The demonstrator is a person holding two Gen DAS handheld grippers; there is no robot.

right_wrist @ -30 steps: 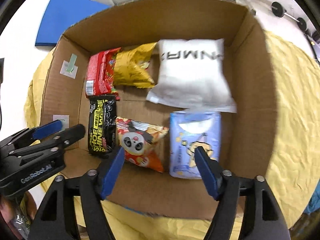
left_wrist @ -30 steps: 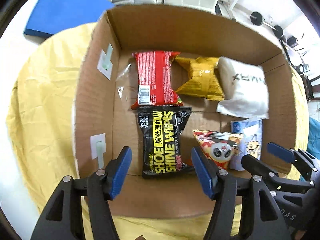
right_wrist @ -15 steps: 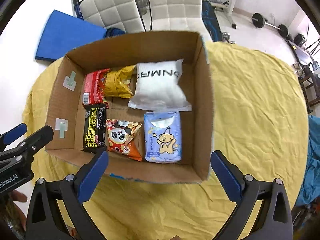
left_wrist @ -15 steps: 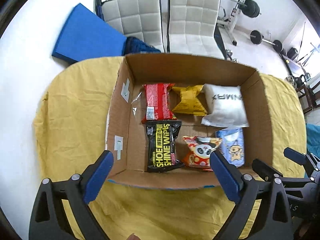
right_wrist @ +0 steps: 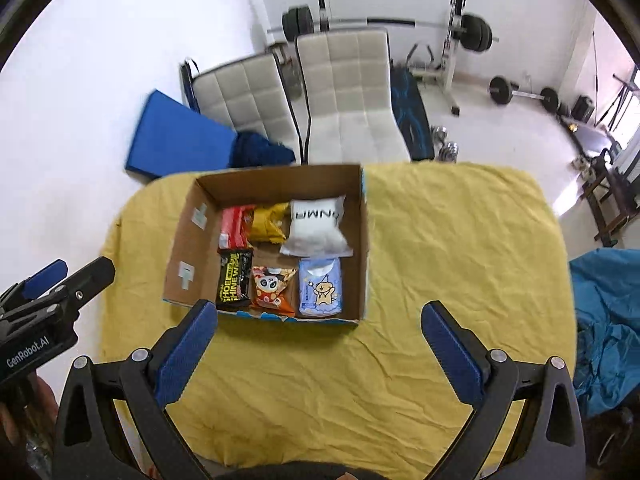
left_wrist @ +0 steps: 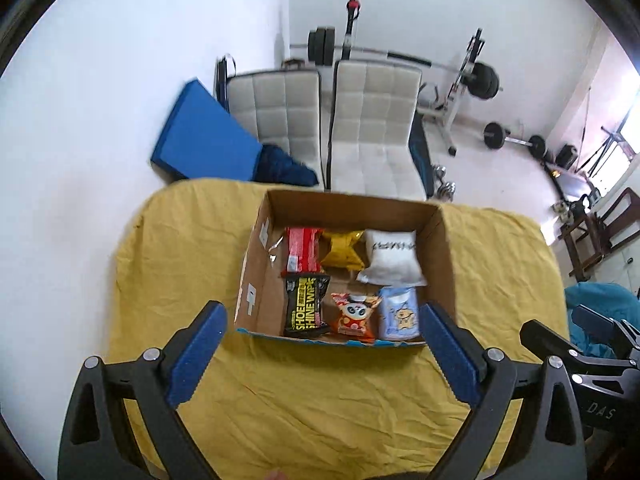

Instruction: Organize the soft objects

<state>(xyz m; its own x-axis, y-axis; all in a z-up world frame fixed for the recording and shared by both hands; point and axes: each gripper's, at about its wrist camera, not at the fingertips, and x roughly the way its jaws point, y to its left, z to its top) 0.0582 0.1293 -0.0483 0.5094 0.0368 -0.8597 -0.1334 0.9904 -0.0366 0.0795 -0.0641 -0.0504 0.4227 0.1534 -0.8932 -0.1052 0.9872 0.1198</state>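
Left tool [left_wrist: 322, 334] and right tool [right_wrist: 320, 330]: jaws spread wide, nothing held, above yellow-clothed table [right_wrist: 440, 260]. Beyond: cardboard box [right_wrist: 366, 240] on table, six soft packs inside in two rows, including shoe wipes pack [left_wrist: 306, 306] and white pouch [right_wrist: 316, 228].

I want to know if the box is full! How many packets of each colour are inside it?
Red plastic packet: 1
Yellow crinkly packet: 1
White soft pouch: 1
Black shoe wipes packet: 1
Orange panda snack packet: 1
Light blue tissue pack: 1
Total: 6, all in the cardboard box.
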